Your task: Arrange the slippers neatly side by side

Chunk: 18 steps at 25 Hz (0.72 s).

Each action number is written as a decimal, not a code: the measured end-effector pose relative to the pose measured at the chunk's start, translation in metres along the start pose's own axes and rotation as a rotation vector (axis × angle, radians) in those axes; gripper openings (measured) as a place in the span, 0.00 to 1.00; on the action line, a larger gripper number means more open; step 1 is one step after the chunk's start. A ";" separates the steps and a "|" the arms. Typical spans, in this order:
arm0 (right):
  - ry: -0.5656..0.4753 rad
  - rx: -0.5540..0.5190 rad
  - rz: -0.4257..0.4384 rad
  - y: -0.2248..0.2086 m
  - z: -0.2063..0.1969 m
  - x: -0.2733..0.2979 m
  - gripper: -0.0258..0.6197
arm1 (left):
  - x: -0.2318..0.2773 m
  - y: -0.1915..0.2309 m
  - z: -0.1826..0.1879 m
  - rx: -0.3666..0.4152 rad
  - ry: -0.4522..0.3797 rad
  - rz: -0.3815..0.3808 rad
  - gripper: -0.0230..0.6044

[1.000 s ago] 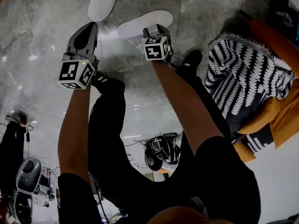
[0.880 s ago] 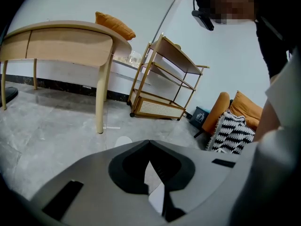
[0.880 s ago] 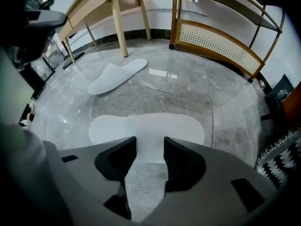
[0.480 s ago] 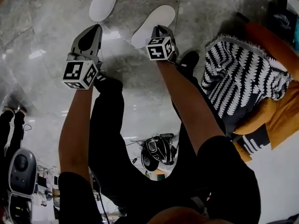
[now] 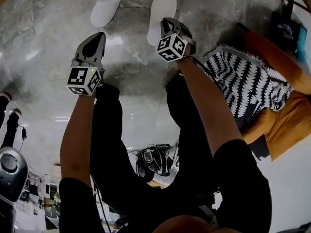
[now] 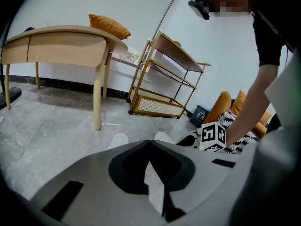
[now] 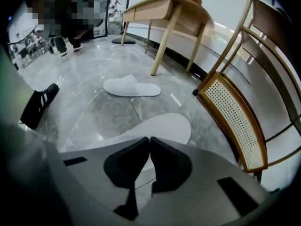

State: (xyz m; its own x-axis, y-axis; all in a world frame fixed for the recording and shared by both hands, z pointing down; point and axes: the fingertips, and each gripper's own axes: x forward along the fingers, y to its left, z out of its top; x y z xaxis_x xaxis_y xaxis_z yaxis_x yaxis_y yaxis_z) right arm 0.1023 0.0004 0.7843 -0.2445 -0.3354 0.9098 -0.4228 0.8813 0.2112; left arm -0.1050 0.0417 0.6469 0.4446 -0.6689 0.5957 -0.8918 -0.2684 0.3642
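Two white slippers lie on the grey marble floor. The left slipper [image 5: 108,4] is far ahead of my left gripper [image 5: 97,37], which hangs shut and empty above the floor. The right slipper [image 5: 162,11] points away from me, roughly parallel to the left one and a gap apart. My right gripper [image 5: 165,24] is shut on the near end of this slipper. In the right gripper view the held slipper [image 7: 160,128] runs out from between the closed fingertips of the right gripper [image 7: 149,141], with the other slipper [image 7: 130,87] lying beyond. In the left gripper view, the left gripper [image 6: 149,145] has its fingertips together.
A chair with an orange cushion and a black-and-white throw [image 5: 248,81] stands at the right. A wooden table [image 6: 61,44] and a wooden shelf rack [image 6: 164,79] stand beyond the slippers. The person's black shoes [image 7: 37,105] are on the floor beneath the grippers.
The right gripper closed on the right slipper and swung it from lying crosswise to pointing away, alongside the left slipper. The left gripper has barely moved.
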 end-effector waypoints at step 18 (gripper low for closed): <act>-0.011 -0.021 0.028 0.007 0.008 0.063 0.10 | 0.012 0.016 -0.029 0.012 0.004 0.021 0.06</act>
State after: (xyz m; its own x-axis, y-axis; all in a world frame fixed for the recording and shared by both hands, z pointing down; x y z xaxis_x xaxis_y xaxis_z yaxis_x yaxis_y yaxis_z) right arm 0.0770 -0.0173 0.8406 -0.2659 -0.3140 0.9114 -0.3969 0.8973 0.1934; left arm -0.1111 0.0495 0.6804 0.4262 -0.6715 0.6062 -0.9018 -0.2625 0.3434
